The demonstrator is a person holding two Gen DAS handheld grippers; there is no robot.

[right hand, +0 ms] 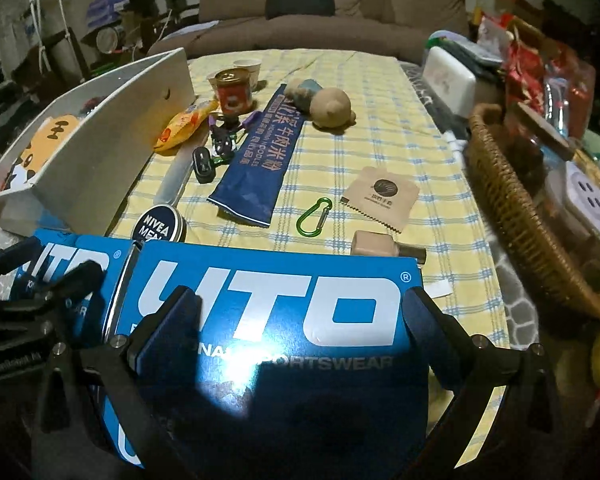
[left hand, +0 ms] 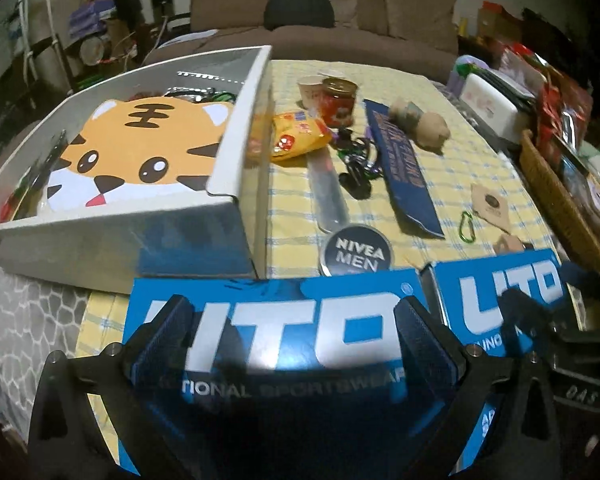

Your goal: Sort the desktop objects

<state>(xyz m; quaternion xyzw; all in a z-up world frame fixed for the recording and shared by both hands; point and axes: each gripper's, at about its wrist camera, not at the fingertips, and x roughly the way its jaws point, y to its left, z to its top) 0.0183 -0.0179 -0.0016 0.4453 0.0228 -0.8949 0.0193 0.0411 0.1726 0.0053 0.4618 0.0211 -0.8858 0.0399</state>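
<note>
Two glossy blue boxes: left box (left hand: 276,320), right box (right hand: 276,312). Left gripper (left hand: 292,332) and right gripper (right hand: 300,324) spread wide, straddling them; contact unclear.

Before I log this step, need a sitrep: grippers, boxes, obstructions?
Left gripper open, straddling left blue box. Right gripper open over right blue box. Nivea tin touching the boxes' far edge; white tray beyond.

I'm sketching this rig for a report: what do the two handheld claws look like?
Both the left claw and right claw are matte black frames with silver screws at the joints. Each has two wide fingers faced with dark blue textured pads. White lettering marks the bodies, too blurred to read. No cables or sleeves show.
</note>
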